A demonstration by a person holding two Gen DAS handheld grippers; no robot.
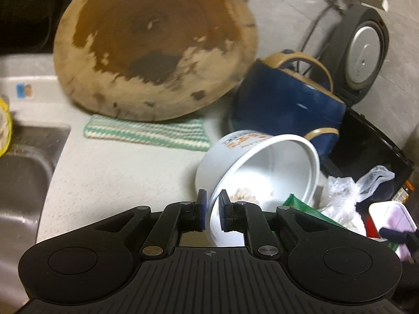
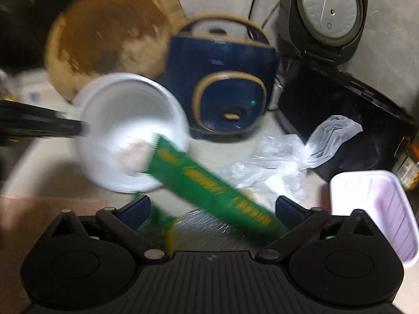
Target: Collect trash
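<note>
A white paper bowl (image 1: 262, 162) hangs tilted over the counter with food scraps in its bottom. My left gripper (image 1: 212, 209) is shut on its near rim, one blue pad inside and one outside. In the right wrist view the same bowl (image 2: 125, 120) is blurred, and the left gripper's black arm (image 2: 39, 123) reaches its rim from the left. A green snack wrapper (image 2: 209, 183) lies slantwise from the bowl's mouth down between the wide-spread fingers of my right gripper (image 2: 213, 205), which is open; neither pad visibly presses on it. The wrapper's edge (image 1: 303, 206) shows beside the bowl.
A round wooden chopping board (image 1: 154, 44) leans at the back on a striped cloth (image 1: 146, 133). A blue appliance (image 2: 225, 83), a black cooker with raised lid (image 2: 324, 13), a crumpled clear bag (image 2: 288, 151) and a white foam tray (image 2: 374, 212) crowd the right. A steel sink (image 1: 23, 162) lies left.
</note>
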